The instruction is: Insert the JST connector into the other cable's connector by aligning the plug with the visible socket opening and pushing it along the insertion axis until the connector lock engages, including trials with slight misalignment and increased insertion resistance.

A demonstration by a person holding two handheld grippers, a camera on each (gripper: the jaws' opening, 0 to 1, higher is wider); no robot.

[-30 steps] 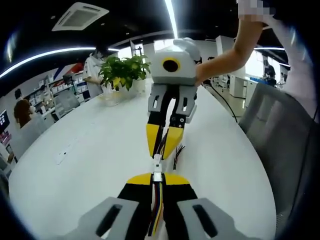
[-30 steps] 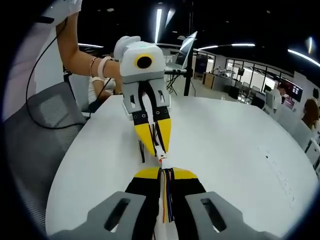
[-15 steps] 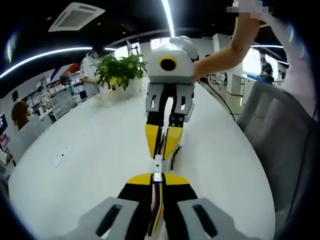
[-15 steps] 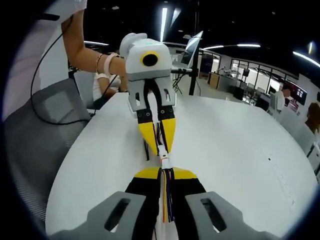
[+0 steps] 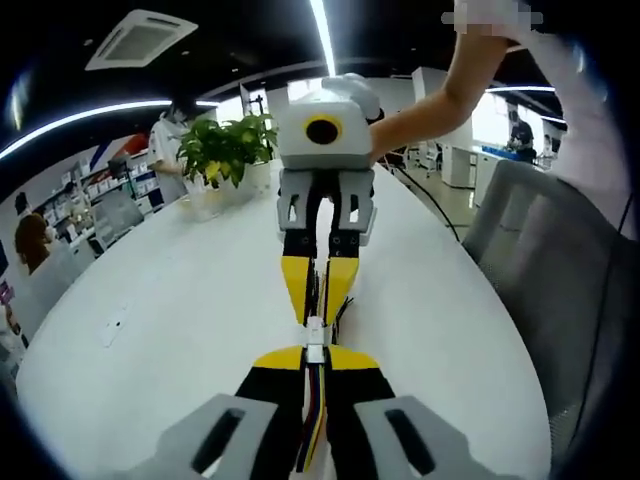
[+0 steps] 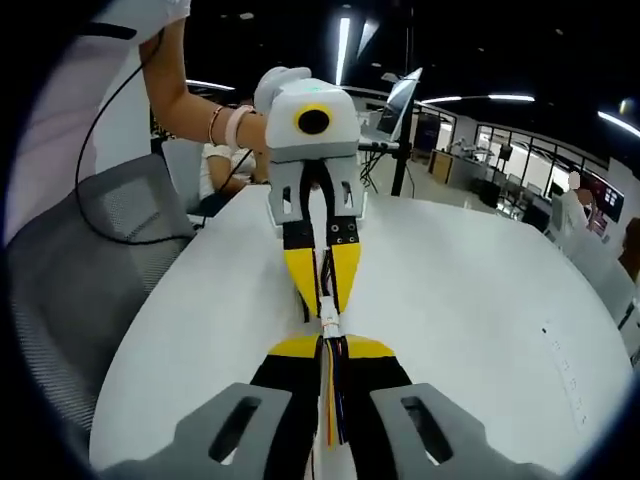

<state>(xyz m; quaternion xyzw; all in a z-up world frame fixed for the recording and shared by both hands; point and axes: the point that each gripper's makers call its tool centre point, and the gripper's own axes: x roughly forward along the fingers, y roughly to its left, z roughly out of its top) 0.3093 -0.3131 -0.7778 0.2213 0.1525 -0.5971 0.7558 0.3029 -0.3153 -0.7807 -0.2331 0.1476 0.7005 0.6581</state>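
Two white JST connectors meet end to end above the white table (image 5: 170, 290). In the left gripper view, my left gripper (image 5: 314, 356) is shut on its connector (image 5: 315, 345) and coloured wires (image 5: 313, 405). Facing it tip to tip, the right gripper (image 5: 319, 300) is shut on the mating connector (image 5: 315, 325). In the right gripper view, my right gripper (image 6: 330, 345) holds its connector (image 6: 330, 330) with wires (image 6: 332, 400) trailing back, and the left gripper (image 6: 321, 290) pinches the other connector (image 6: 326, 313). Whether the lock is engaged cannot be told.
A potted plant (image 5: 225, 150) stands at the table's far end. A grey mesh chair (image 5: 550, 270) stands beside the table (image 6: 480, 300), also seen as the chair (image 6: 70, 260). A person's forearm (image 5: 440, 95) holds the right gripper. Other people sit in the background.
Both cameras have shifted slightly, so the opposite gripper now stands more upright and centred in each view. The two connectors stay pressed together between the tips.
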